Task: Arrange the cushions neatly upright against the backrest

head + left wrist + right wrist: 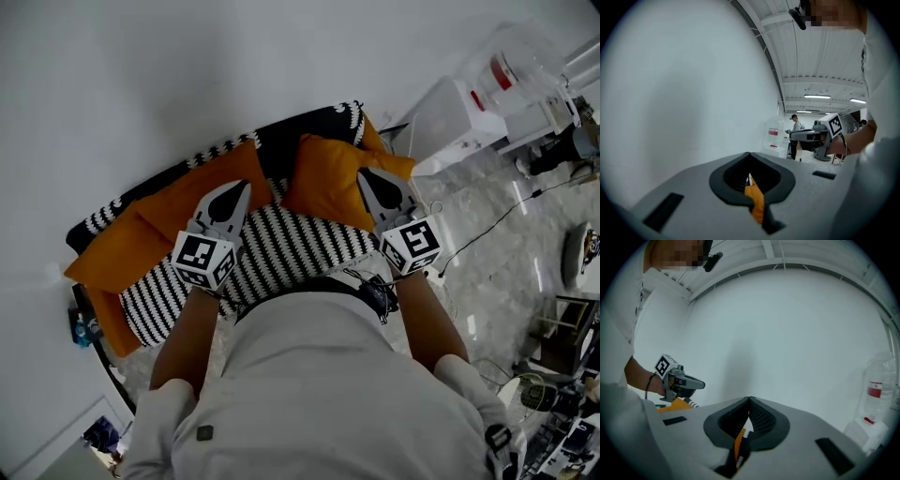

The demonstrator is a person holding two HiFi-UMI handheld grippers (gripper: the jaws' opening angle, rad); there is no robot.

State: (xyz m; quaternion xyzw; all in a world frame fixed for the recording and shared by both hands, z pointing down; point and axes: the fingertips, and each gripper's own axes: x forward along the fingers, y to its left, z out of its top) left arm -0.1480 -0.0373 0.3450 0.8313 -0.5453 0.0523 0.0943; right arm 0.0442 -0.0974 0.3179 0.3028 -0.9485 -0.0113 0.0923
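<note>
A dark sofa holds a black-and-white striped cushion [281, 251] across its seat. Behind it two orange cushions lean on the backrest, a long one [150, 234] on the left and a squarer one [328, 183] on the right. My left gripper [244, 187] hovers over the left orange cushion's right end, jaws shut, with nothing at its tips [749, 153]. My right gripper [364, 174] sits over the right orange cushion, also shut and empty at the tips [749, 399]. Both point almost level at the white wall. Orange fabric shows only through the slots behind the jaws.
A bare white wall [187, 75] rises right behind the sofa. To the right stand a white cabinet with a water bottle [487, 94], and cables trail over the marble floor [497, 225]. Gear clutters the floor at far right. A person [794, 129] stands far off.
</note>
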